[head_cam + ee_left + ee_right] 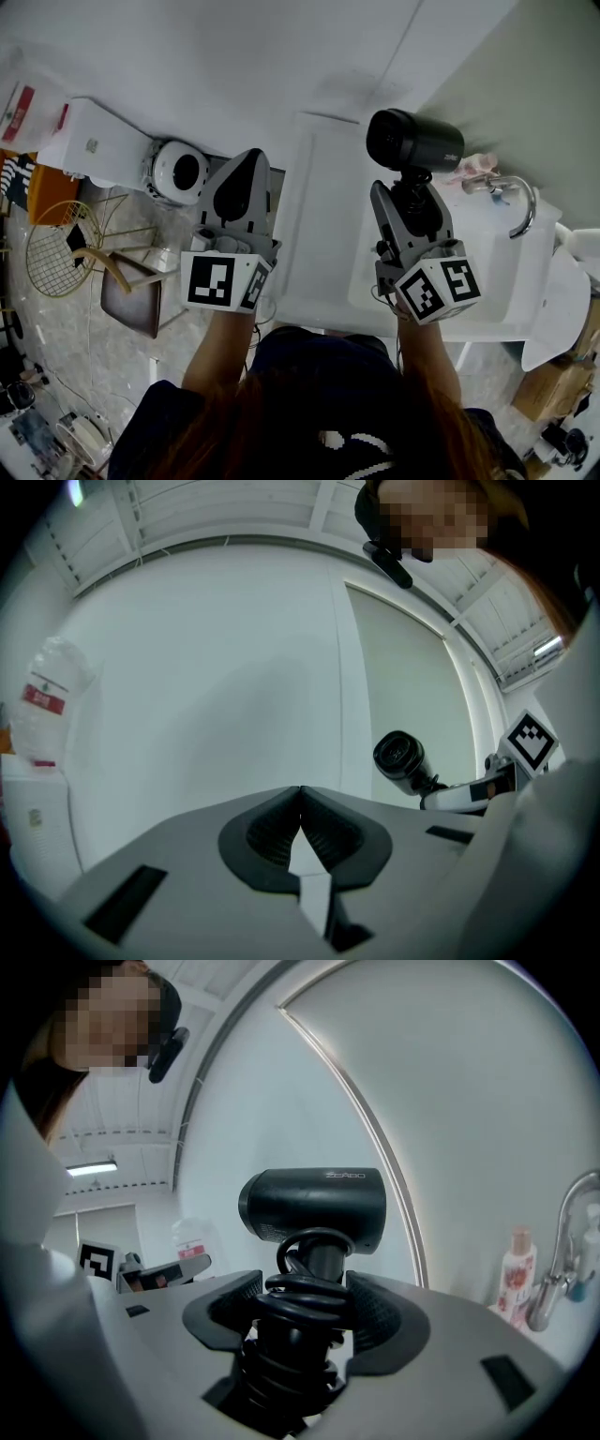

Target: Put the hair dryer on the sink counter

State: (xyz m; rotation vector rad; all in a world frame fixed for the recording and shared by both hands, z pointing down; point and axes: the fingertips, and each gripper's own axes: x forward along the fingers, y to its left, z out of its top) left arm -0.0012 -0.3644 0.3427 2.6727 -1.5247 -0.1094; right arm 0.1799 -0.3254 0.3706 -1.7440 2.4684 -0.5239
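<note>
Head view: the right gripper (pixel 410 202) clamps the handle of the black hair dryer (pixel 414 141), which is held upright above the white sink counter (pixel 317 225), with its barrel at the far end. The left gripper (pixel 244 164) hangs to the left, jaws pinched together on nothing. The pads press on the coiled cord (pixel 305 1293) rather than on bare handle, so the top-heavy dryer could probably twist or slide in the grip. Set down too far right, it might knock the faucet (pixel 522 202) or roll into the basin.
</note>
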